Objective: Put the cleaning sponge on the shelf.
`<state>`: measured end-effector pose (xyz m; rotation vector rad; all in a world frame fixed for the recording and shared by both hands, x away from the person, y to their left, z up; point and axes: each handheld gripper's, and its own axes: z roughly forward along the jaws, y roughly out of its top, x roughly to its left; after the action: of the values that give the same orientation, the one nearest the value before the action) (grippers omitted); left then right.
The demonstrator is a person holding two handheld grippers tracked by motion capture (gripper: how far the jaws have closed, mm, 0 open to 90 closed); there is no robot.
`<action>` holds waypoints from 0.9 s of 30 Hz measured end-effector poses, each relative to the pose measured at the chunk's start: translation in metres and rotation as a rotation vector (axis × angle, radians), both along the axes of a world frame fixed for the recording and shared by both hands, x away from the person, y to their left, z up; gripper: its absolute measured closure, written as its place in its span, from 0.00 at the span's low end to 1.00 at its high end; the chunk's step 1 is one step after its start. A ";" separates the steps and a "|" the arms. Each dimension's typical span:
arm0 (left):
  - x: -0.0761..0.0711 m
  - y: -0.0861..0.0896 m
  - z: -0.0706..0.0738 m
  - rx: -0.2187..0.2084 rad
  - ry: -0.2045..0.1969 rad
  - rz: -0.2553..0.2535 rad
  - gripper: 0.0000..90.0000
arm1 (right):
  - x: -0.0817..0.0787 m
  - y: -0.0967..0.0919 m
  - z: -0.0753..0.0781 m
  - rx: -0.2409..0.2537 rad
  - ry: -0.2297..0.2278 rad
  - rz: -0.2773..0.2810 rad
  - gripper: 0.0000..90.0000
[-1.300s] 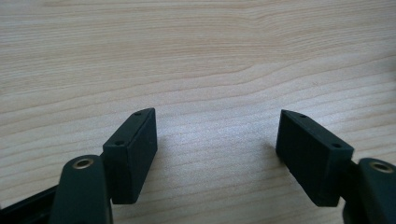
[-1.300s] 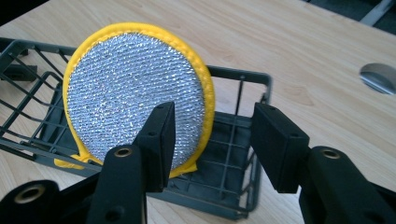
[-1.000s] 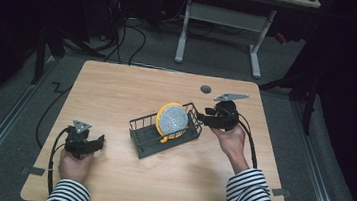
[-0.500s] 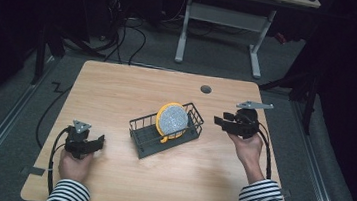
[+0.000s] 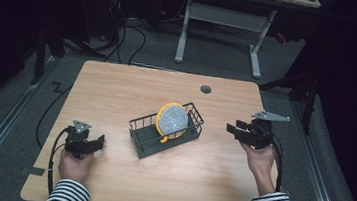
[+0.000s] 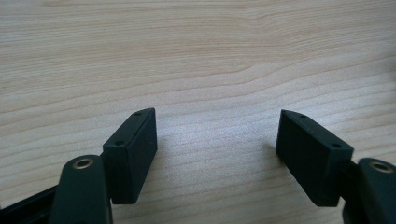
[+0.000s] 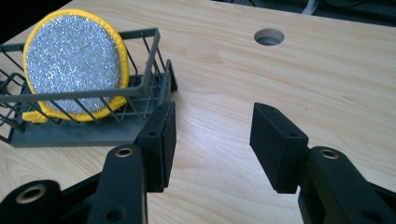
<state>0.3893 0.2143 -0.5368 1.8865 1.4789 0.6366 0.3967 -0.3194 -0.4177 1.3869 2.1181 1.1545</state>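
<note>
— On the light wood-grain table [image 5: 117, 94], what's sitting mid-top?

— Dark grey wire basket [image 5: 148, 138], w/ a round silver-glitter scrub pad edged in yellow [image 5: 172, 120] standing upright on its edge inside, toward the basket's right end. No brand, label or writing readable anywhere.

— Anything hidden or cut off?

— Pad's lower part sits behind the basket wires. In the right gripper view the basket [image 7: 140, 88] runs off the left edge and the pad [image 7: 74, 65] is seen through the bars. Round cable hole in the table [image 5: 206, 89] near the far edge. Background past the table is too dark to make out beyond a desk frame and cables on the floor.

— Hands?

— Left hand [image 5: 74, 165] rests low near the table's front-left corner, striped sleeve, left gripper [image 5: 97, 142] pointing right; jaws spread wide over bare wood, nothing between. Right hand [image 5: 260, 159] at right side, right gripper [image 5: 231, 130] aimed left at the basket, near but apart; jaws parted, empty.
</note>
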 end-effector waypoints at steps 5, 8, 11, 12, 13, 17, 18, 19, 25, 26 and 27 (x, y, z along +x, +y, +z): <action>0.000 0.000 0.000 0.000 0.000 0.000 0.33 | -0.007 -0.005 -0.008 -0.020 0.006 -0.011 0.57; 0.000 0.000 0.000 0.001 0.000 0.000 0.33 | -0.010 -0.008 -0.013 -0.019 0.014 -0.020 0.57; 0.000 0.000 0.000 0.001 0.000 0.000 0.33 | -0.014 -0.013 -0.017 0.001 0.014 -0.030 0.57; 0.000 0.000 0.000 0.000 0.000 0.000 0.33 | -0.016 -0.015 -0.019 0.004 0.018 -0.033 0.57; 0.000 0.000 0.000 0.000 0.000 0.000 0.33 | -0.017 -0.016 -0.020 0.004 0.014 -0.036 0.57; 0.000 0.000 0.000 0.002 0.000 -0.001 0.33 | -0.024 -0.023 -0.026 0.015 0.015 -0.055 0.57; 0.000 0.000 0.000 0.002 0.000 -0.001 0.33 | -0.026 -0.025 -0.028 0.013 0.008 -0.060 0.57; 0.000 0.000 0.000 0.002 0.001 -0.001 0.33 | -0.028 -0.027 -0.030 0.026 0.013 -0.065 0.57; 0.000 0.000 0.000 0.002 0.000 -0.001 0.33 | -0.036 -0.035 -0.043 0.035 0.025 -0.081 0.57; 0.000 0.000 0.000 0.003 0.000 -0.001 0.33 | -0.037 -0.036 -0.046 0.045 0.031 -0.087 0.57; 0.000 0.000 0.000 0.002 0.000 -0.001 0.33 | -0.038 -0.037 -0.048 0.050 0.032 -0.088 0.58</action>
<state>0.3893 0.2142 -0.5368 1.8889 1.4783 0.6381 0.3586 -0.3564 -0.4661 1.5140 2.0406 1.1660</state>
